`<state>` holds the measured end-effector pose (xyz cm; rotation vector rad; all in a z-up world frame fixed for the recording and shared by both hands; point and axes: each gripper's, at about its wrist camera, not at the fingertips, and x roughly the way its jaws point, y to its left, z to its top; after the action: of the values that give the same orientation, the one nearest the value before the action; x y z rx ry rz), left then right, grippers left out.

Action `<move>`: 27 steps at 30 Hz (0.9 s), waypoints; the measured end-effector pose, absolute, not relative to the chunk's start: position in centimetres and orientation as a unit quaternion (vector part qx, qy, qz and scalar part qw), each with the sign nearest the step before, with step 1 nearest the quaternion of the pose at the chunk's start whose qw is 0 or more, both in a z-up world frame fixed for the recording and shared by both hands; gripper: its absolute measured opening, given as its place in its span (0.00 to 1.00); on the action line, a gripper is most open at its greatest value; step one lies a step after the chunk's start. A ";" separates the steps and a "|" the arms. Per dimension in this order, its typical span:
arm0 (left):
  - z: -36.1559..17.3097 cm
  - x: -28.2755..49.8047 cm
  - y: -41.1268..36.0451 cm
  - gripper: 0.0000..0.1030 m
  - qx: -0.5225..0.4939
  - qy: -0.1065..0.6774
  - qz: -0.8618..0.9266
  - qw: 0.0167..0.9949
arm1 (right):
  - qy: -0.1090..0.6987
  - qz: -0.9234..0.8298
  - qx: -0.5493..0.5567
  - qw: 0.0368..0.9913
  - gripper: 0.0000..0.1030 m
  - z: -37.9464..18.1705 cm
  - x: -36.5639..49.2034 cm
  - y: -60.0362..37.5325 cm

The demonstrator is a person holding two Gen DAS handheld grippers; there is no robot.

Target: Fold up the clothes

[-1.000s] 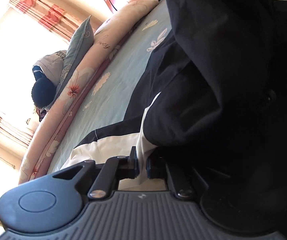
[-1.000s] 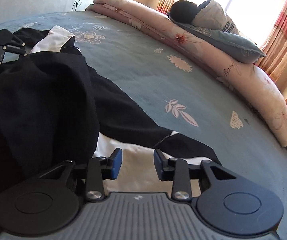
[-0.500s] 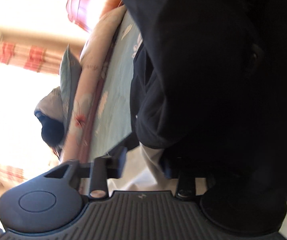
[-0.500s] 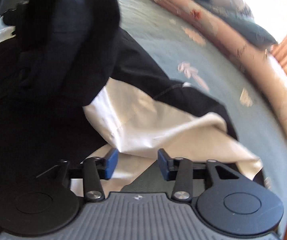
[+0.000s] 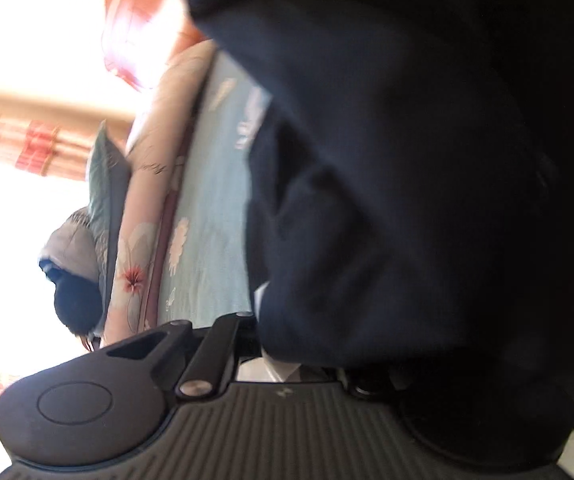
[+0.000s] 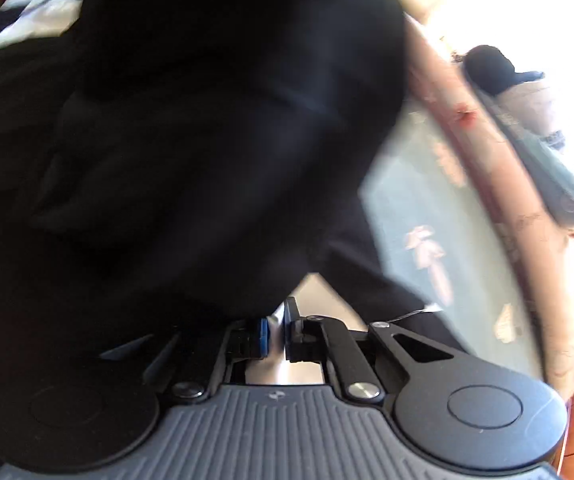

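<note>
A black garment with white panels [image 5: 407, 160] hangs close in front of the left wrist camera and fills most of that view. My left gripper [image 5: 279, 344] is closing its jaws on the garment's white edge [image 5: 271, 372]. Black cloth hides its right finger. In the right wrist view the same garment [image 6: 207, 120] covers the left and middle. My right gripper [image 6: 276, 330] is closing too, and a strip of pale cloth is pinched between its blue pads [image 6: 262, 334]. Both views are blurred.
The garment lies over a bed with a light blue flowered sheet [image 5: 211, 220] [image 6: 407, 220]. A pink rolled quilt [image 5: 147, 200] [image 6: 507, 200], a grey-green pillow [image 5: 103, 192] and a dark and grey bundle [image 5: 75, 264] line its far edge. A wooden headboard [image 5: 135, 32] stands beyond.
Both grippers opened wide half a second ago and have since drawn together on pale cloth. Both views rolled, and black cloth now fills far more of each.
</note>
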<state>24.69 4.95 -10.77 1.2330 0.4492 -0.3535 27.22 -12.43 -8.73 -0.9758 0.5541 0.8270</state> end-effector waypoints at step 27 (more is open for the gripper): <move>-5.8 54.9 9.1 0.12 0.348 0.270 0.031 0.897 | 0.245 0.158 -0.260 0.920 0.06 -4.9 59.0 -8.1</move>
<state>54.93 9.08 -5.76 0.7205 0.5590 0.0650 59.02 -8.07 -4.88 -0.5346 0.5039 0.3246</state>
